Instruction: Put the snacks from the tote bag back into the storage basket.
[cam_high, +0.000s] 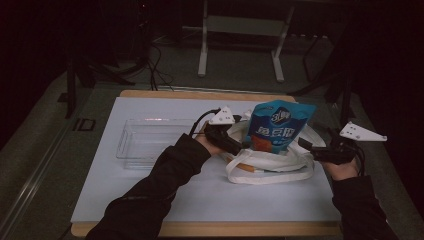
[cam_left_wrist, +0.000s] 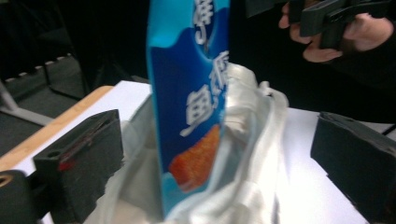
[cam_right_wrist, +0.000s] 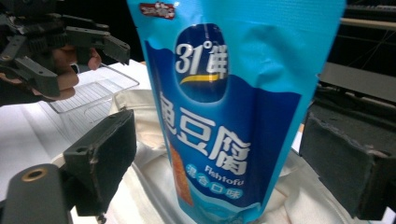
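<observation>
1. High view places a blue glossy foil snack pouch with white lettering (cam_high: 281, 126) standing upright in the mouth of a white cloth tote bag (cam_high: 270, 162), which lies slumped on the white sheet covering the desk (cam_high: 150, 200).
2. The left hand-held gripper (cam_high: 235, 145) sits just beside the bag's left edge, and the right hand-held gripper (cam_high: 312, 150) sits at its right edge, so the pouch stands between them.
3. Left gripper view shows that hand-held gripper's jaws spread wide, empty, with the pouch (cam_left_wrist: 191, 116) seen edge-on in the gap and touching neither jaw.
4. Right gripper view shows its own jaws equally wide apart and empty, facing the pouch's printed front (cam_right_wrist: 219, 121).
5. The pouch's long axis runs vertically, its lower end sunk into the cloth.
6. Both hand-held grippers look about equally near; the left one seems slightly closer to the bag's rim.
7. A clear plastic rectangular tray (cam_high: 145, 140) rests empty on the sheet, well to the left of the bag.
8. The pouch probably needs pushing further down, or the bag's mouth held wider.
</observation>
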